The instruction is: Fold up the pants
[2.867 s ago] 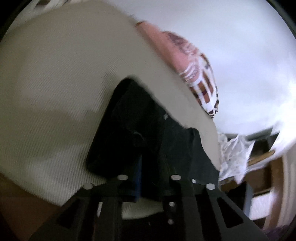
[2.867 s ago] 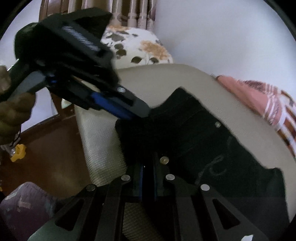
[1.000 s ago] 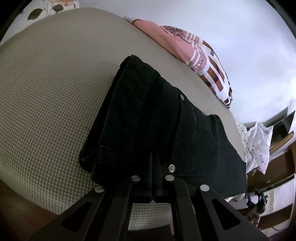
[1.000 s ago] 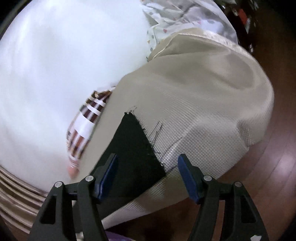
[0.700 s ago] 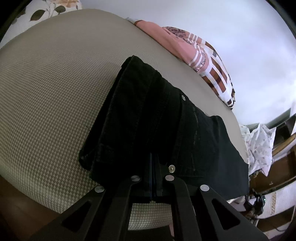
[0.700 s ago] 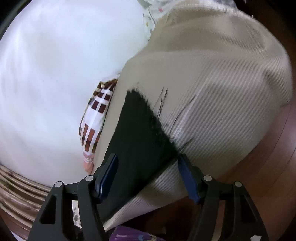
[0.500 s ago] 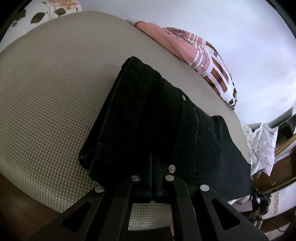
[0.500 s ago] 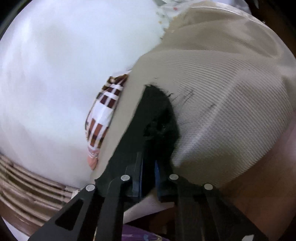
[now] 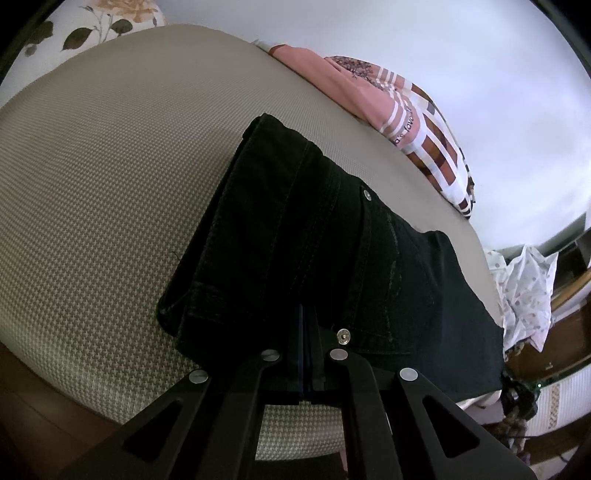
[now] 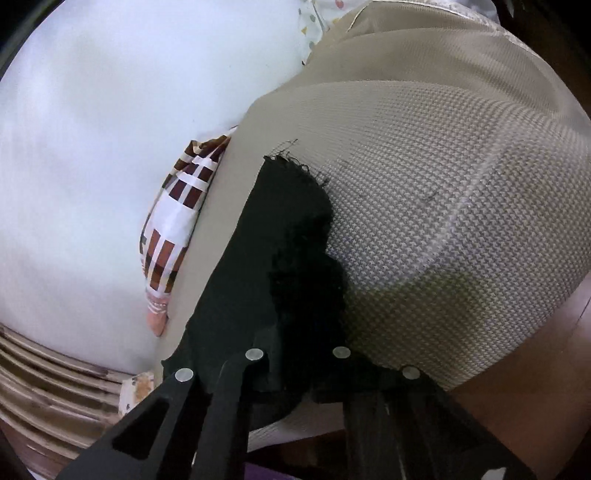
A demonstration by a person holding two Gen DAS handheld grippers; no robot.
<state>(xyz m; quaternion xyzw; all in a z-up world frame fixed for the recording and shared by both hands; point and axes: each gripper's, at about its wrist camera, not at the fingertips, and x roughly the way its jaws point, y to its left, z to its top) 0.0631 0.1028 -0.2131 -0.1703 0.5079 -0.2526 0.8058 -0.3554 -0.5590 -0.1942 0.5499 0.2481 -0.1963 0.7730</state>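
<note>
Black pants (image 9: 314, 229) lie folded lengthwise on a beige woven cushion (image 9: 110, 166). My left gripper (image 9: 306, 317) is shut on the near waistband edge, beside a metal rivet. In the right wrist view the frayed hem end of the pants (image 10: 280, 221) lies near the cushion's (image 10: 443, 184) rounded corner. My right gripper (image 10: 299, 332) is closing on that hem. The black cloth bunches between the jaws and hides the fingertips.
A pink and brown striped garment (image 9: 406, 110) lies along the cushion's far edge by the white wall, also seen in the right wrist view (image 10: 177, 221). A floral pillow (image 9: 110, 14) sits at the far left. A spotted white cloth (image 9: 528, 288) hangs at the right. Wooden floor (image 10: 535, 350) lies below.
The right gripper moved in over the frayed hem and its jaws came together on the cloth, which now bunches up. The left gripper kept still, holding the waistband.
</note>
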